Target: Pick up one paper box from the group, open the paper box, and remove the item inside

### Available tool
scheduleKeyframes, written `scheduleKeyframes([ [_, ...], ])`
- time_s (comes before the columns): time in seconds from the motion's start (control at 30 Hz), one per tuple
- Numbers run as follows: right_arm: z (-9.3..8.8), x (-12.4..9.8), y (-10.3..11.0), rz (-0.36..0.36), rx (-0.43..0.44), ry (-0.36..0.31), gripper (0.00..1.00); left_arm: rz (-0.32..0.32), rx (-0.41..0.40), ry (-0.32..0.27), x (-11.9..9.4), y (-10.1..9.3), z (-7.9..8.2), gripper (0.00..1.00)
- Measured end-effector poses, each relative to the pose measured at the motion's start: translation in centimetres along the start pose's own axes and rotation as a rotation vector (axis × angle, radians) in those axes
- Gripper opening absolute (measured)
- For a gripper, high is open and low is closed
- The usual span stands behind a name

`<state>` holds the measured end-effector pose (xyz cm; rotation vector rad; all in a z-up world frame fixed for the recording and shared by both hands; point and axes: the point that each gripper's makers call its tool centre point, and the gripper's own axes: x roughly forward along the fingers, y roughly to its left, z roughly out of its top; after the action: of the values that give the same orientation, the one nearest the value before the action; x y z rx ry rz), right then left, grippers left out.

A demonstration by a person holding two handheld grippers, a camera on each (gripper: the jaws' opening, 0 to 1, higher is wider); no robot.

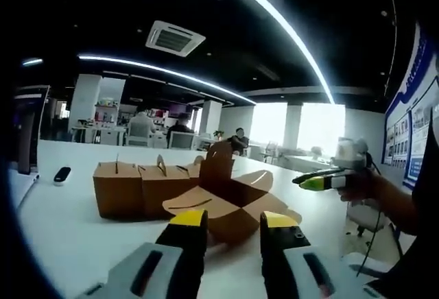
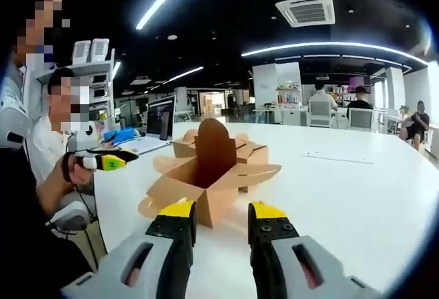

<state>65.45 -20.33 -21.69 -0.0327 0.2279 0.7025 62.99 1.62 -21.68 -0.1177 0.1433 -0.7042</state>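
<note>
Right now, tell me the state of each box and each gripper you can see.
Nearest paper box: open, flaps spread, resting on the table.
Two boxes behind it: closed, upright.
Left gripper: open, holding nothing.
Right gripper: open, holding nothing.

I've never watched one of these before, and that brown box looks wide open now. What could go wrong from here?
The open paper box sits loose on the white table, so reaching in may push it along rather than grip anything. Its flaps splay outward and could snag the right gripper or left gripper. Two closed boxes stand just behind it and might get knocked.
</note>
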Motion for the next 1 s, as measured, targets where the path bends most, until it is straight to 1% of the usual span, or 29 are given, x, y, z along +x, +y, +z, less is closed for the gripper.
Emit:
scheduleKeyframes([
  [0.13, 0.27, -0.03, 0.43, 0.014, -0.033, -0.008, 0.31, -0.002, -0.005, 0.005, 0.12, 0.04, -0.21, 0.32],
  [0.27, 0.32, 0.1, 0.26, 0.011, -0.021, -0.018, 0.31, -0.001, -0.004, 0.007, 0.01, 0.08, -0.17, 0.32],
  [0.47, -0.04, 0.21, 0.32, 0.018, -0.021, -0.009, 0.31, 0.007, -0.004, 0.008, 0.03, 0.17, -0.17, 0.32],
  [0.63, 0.2, 0.06, 0.17, 0.018, -0.022, -0.019, 0.31, 0.003, -0.008, 0.009, 0.38, -0.01, -0.34, 0.32],
  [0.87, -0.15, 0.01, 0.27, 0.021, -0.021, -0.012, 0.31, -0.002, -0.006, 0.013, 0.52, -0.2, -0.33, 0.32],
  [1.0, -0.32, 0.0, 0.03, 0.014, -0.018, -0.008, 0.31, 0.005, -0.011, 0.014, 0.42, 0.0, -0.44, 0.32],
])
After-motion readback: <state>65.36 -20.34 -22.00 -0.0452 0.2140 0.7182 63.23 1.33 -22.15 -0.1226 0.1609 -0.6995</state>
